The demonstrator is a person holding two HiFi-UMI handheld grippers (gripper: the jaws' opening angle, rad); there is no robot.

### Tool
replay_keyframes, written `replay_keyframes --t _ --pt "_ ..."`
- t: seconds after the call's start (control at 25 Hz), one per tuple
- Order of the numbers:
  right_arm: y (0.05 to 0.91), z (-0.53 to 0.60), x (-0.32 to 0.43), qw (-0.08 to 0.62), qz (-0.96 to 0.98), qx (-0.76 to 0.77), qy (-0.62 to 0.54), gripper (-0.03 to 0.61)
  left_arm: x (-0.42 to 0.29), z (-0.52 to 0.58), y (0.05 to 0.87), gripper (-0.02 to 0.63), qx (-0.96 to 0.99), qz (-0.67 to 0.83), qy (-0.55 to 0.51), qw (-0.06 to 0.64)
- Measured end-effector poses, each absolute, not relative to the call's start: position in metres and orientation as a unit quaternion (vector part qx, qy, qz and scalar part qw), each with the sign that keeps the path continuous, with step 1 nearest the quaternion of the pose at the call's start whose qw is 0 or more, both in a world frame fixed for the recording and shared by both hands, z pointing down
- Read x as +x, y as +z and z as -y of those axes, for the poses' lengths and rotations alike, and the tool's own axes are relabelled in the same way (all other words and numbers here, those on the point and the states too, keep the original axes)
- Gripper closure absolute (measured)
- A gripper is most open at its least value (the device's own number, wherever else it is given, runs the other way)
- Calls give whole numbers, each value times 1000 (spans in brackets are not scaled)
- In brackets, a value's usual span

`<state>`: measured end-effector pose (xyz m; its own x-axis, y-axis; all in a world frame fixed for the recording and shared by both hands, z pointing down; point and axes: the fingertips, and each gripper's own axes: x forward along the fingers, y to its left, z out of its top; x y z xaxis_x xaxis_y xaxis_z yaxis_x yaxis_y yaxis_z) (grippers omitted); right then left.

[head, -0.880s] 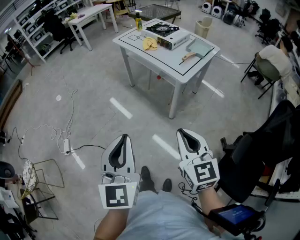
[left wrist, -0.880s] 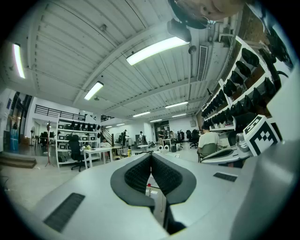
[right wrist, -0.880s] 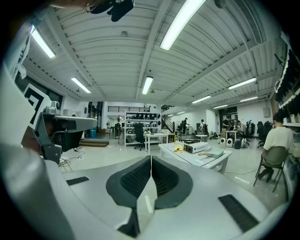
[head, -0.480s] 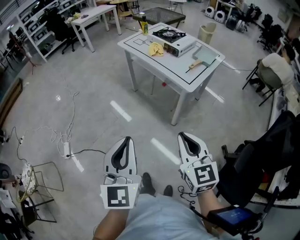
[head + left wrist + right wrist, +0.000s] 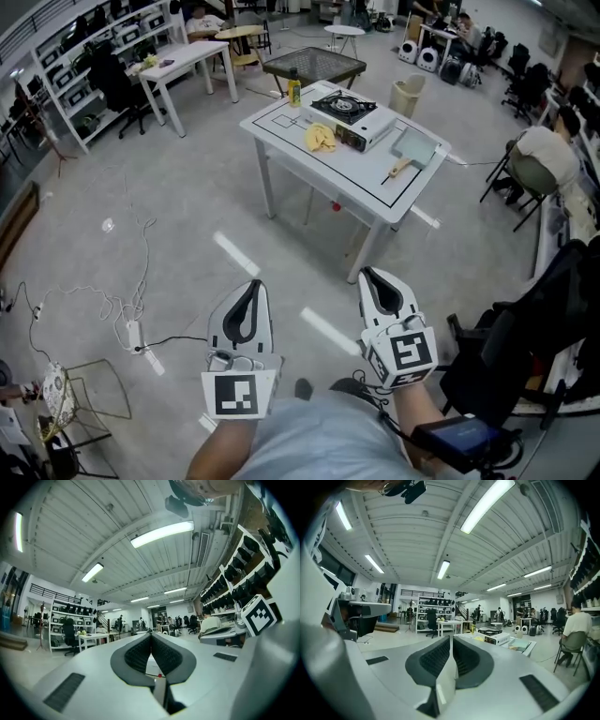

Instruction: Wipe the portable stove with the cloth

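- White matte plastic shells both tools. The left hand-held gripper (image 5: 251, 287) and the right hand-held gripper (image 5: 368, 275) sit side by side low in the head view, above the floor. Each carries a cube printed with a black-and-white square marker.
- Left hand-held gripper (image 5: 151, 635): its dark, ribbed rubber pads curve inward and meet at the tips. The jaws are together with nothing between them.
- Right hand-held gripper (image 5: 451, 639): it has the same ribbed dark pads, pressed against each other. The jaws are closed and empty.
- Portable stove (image 5: 349, 119): a boxy pale body with a round black burner grate on top. It stands on the surface (image 5: 361, 178), well ahead of both tools.
- The surface is a white rectangular top on slim white legs, with a thin black line drawn near its edge.
- Cloth (image 5: 321, 138): yellow, soft and crumpled into a small heap. It lies on the surface just beside the stove, on the stove's left in the head view, and neither tool touches it.
- A flat pale green pan (image 5: 411, 148) with a wooden handle lies on the stove's other side.
- A yellow bottle (image 5: 294, 92) stands at a far corner of the surface.
- Floor (image 5: 141, 216): smooth, grey and slightly glossy, marked with short white strips. A white power strip (image 5: 134, 334) with loose looping cable lies to the left.
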<state>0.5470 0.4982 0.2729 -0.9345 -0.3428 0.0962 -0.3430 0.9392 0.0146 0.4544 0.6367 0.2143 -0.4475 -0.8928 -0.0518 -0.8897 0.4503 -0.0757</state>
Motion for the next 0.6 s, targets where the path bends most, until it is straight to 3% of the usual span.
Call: replay_keyframes --t 0.6 --pt "353 -426 443 121 979 161 42 525 345 -561 293 595 -520 -852 -33 -48"
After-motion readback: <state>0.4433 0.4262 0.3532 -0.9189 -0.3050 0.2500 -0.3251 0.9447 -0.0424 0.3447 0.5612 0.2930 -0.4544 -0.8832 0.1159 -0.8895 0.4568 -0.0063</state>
